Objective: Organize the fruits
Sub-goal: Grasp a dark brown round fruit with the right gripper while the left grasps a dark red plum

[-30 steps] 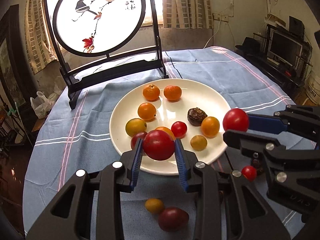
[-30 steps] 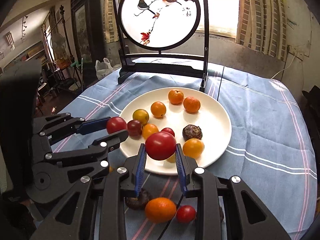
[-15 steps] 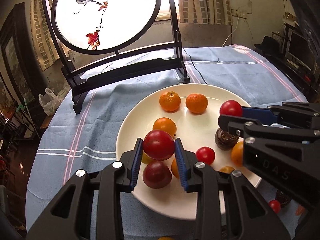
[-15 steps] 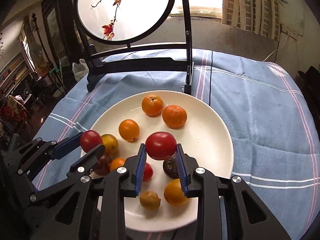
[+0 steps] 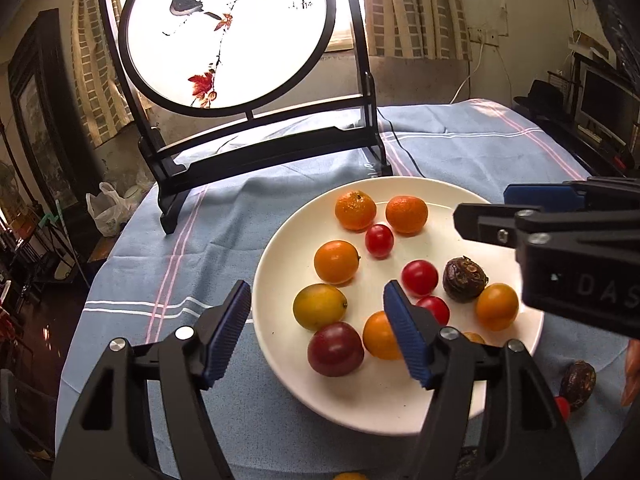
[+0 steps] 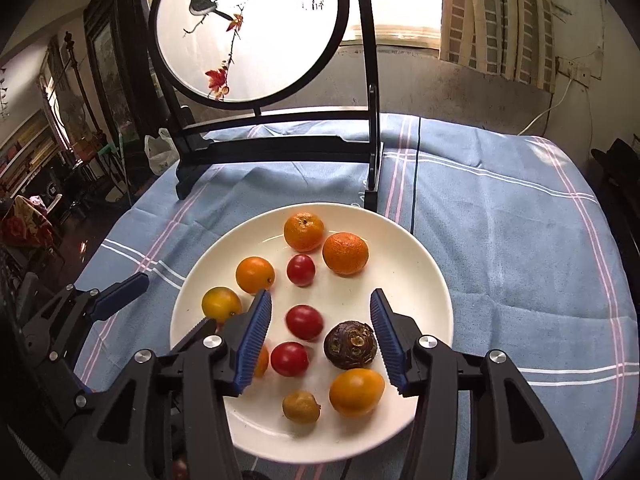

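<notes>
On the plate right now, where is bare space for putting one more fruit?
The plate's right side, beyond the mandarin and the brown chestnut, is bare. Its near rim, below the olive-yellow fruit, is also free. The centre-left is crowded with tomatoes and oranges.

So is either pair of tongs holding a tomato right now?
No, the left tongs and the right tongs both stand wide open with nothing between them, above the white plate.

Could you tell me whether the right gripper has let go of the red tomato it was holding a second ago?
Yes. The right gripper is now open and empty above the white plate; a blurred red tomato lies on the plate between its fingers.
</notes>
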### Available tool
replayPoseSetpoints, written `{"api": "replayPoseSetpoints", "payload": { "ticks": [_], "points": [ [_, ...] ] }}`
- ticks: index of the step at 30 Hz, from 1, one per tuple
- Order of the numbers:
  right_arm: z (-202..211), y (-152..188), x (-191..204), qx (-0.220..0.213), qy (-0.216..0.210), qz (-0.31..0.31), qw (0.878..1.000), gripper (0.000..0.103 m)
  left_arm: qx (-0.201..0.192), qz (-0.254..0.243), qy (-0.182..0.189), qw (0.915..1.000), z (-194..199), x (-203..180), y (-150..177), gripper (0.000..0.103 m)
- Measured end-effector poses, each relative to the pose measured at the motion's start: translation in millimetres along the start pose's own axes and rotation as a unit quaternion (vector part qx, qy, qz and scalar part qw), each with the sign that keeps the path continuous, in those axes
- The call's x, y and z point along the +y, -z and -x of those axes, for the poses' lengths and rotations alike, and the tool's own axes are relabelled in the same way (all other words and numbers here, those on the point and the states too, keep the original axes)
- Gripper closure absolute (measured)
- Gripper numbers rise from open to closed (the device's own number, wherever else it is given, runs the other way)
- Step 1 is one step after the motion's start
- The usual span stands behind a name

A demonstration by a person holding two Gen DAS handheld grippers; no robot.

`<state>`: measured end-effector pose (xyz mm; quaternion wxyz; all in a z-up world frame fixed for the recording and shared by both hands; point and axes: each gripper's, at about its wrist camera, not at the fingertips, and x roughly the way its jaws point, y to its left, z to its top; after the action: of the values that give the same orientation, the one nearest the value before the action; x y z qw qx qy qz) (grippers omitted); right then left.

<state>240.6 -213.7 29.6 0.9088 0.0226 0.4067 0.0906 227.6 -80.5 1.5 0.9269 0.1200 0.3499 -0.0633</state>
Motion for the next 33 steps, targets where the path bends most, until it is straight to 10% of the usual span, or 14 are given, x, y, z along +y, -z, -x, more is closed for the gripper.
{"api": "replayPoseSetpoints", "payload": {
  "ticks": [20,33],
  "points": [
    [104,191,8,0.028,0.019,0.104,0.994,0.041,0.032,-0.034,0.1,0.9939,109,3,147,0.033],
    [46,174,-26,0.072,0.075,0.109,0.989,0.043,0.057,-0.003,0.1,0.9933,104,11,164,0.034]
  ]
}}
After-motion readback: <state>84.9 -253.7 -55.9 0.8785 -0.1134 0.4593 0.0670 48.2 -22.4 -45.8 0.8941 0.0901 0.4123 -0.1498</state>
